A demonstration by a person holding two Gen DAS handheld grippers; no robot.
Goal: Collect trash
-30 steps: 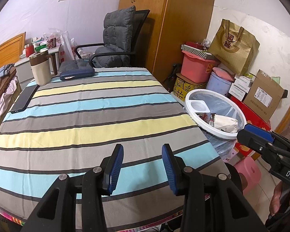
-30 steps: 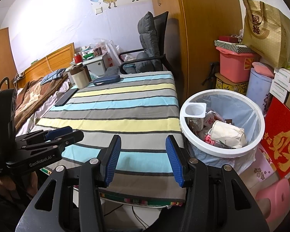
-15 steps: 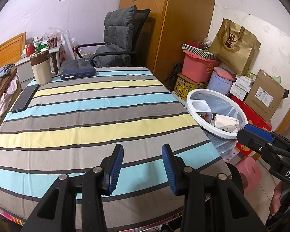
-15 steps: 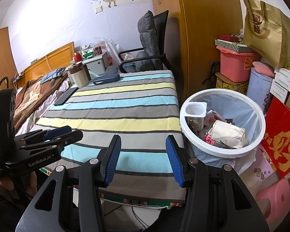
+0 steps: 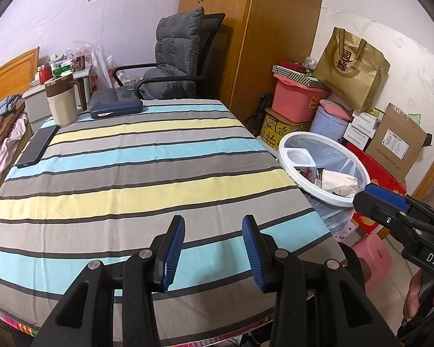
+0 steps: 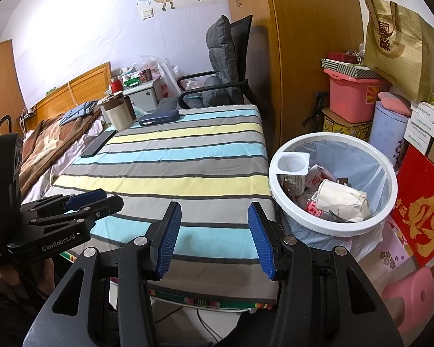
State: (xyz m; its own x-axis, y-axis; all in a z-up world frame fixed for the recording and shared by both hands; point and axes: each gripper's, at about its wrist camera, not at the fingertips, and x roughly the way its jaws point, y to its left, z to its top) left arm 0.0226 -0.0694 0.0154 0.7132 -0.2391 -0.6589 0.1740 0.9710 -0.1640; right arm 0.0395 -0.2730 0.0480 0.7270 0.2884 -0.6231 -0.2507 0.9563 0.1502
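Note:
A white-rimmed trash bin (image 6: 332,138) with a clear liner stands on the floor right of the table; it also shows in the left wrist view (image 5: 286,147). Inside lie a white yogurt cup (image 6: 292,164), a crumpled paper cup (image 6: 343,201) and wrappers. My left gripper (image 5: 213,248) is open and empty over the near edge of the striped tablecloth (image 5: 136,173). My right gripper (image 6: 214,237) is open and empty over the table's near right corner, left of the bin.
At the table's far end stand a beige mug (image 5: 61,101), a dark blue case (image 5: 115,109) and a black phone (image 5: 37,146). A grey office chair (image 5: 173,60) is behind. Boxes, a pink tub (image 5: 296,98) and a pink stool (image 6: 413,295) crowd the floor at right.

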